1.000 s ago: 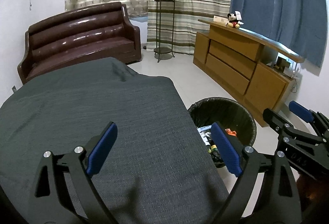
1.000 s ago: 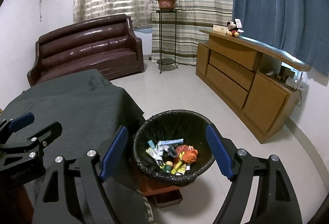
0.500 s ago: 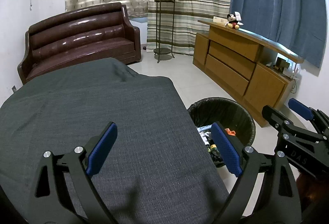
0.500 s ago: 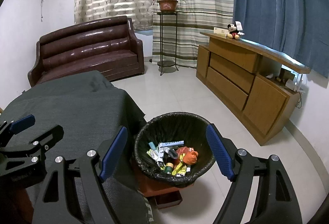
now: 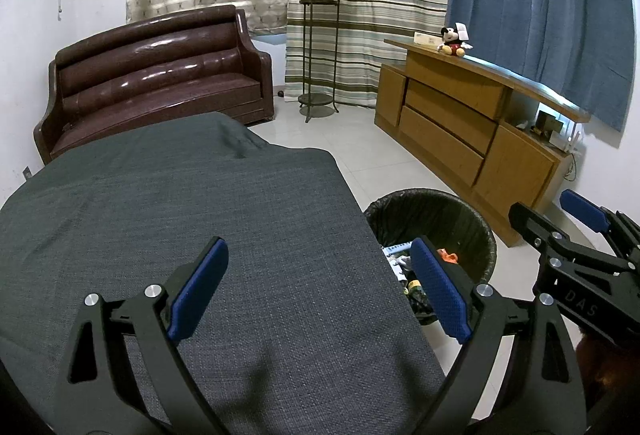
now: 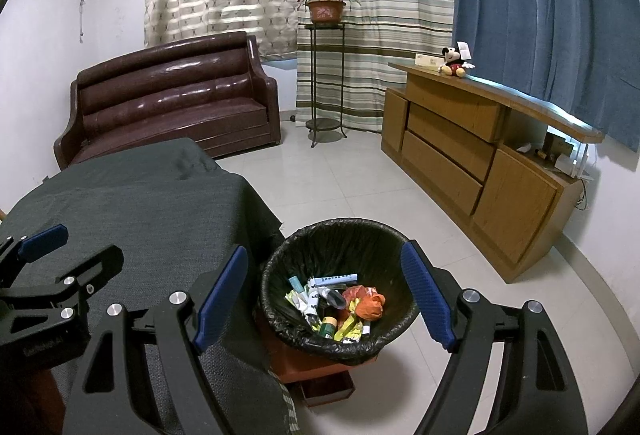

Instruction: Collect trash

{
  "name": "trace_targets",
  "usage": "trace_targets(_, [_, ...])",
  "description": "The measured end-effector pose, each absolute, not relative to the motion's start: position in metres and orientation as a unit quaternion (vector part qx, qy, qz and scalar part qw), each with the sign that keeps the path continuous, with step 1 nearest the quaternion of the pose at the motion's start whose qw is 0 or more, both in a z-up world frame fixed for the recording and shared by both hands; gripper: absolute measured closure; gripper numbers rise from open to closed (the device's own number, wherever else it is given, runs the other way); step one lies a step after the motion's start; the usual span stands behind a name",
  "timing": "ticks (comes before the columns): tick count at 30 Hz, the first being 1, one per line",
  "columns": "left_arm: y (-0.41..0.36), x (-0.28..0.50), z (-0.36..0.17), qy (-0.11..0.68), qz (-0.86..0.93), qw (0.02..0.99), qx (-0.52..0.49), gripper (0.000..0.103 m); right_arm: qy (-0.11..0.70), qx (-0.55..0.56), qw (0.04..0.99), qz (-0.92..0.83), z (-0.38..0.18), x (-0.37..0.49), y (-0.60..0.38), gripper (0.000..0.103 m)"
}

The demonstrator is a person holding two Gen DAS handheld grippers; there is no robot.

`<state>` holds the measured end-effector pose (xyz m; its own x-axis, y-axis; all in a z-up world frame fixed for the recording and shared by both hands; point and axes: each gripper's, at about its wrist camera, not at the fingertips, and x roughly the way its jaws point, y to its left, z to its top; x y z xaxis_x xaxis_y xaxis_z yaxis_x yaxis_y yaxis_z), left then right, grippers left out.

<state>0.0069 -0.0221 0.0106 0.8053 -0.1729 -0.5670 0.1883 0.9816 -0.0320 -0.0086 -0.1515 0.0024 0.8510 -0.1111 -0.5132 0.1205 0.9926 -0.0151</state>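
The left gripper (image 5: 318,291) is above the table with the grey cloth (image 5: 180,203), and its jaws are wide apart with nothing between them. The right gripper (image 6: 324,301) is above the bin with the black bag (image 6: 340,231), just beside the table, and its jaws are also wide apart and empty. The trash (image 6: 340,301), some wrappers, small tubes and an orange crumpled piece, lies at the bottom of the bin.

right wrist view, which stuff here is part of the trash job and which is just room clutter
Job:
- trash bin with black liner
- wrappers and tubes inside it
- right gripper, open, empty
- left gripper, open, empty

Just there:
- brown sofa
- potted plant on its stand
- plush toy
- wooden sideboard
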Motion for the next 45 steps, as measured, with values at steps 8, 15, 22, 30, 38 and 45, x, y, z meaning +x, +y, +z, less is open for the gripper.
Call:
trace_targets(8, [-0.0227, 0.0068, 0.0105, 0.297, -0.095, 0.95, 0.013, 0.013, 0.266, 0.009, 0.962, -0.06, 0.0019, -0.0087, -0.1515, 0.026])
trace_targets(15, [-0.0232, 0.0066, 0.0105, 0.298, -0.095, 0.95, 0.013, 0.013, 0.266, 0.009, 0.962, -0.06, 0.0016, -0.0088, -0.1514, 0.026])
trace_targets(22, [-0.0242, 0.005, 0.0095, 0.3, -0.097, 0.949, 0.011, 0.013, 0.266, 0.009, 0.962, -0.06, 0.0017, -0.009, -0.1514, 0.026])
trace_targets(30, [-0.0257, 0.0057, 0.0097, 0.299, -0.097, 0.949, 0.011, 0.013, 0.266, 0.008, 0.962, -0.06, 0.0011, -0.0087, -0.1515, 0.026])
trace_targets(38, [-0.0254, 0.0058, 0.0096, 0.299, -0.097, 0.949, 0.012, 0.013, 0.266, 0.009, 0.962, -0.06, 0.0008, -0.0087, -0.1515, 0.026])
trace_targets(45, [-0.0285, 0.002, 0.0098, 0.294, -0.101, 0.95, 0.017, 0.013, 0.266, 0.008, 0.962, -0.06, 0.0003, -0.0083, -0.1515, 0.026])
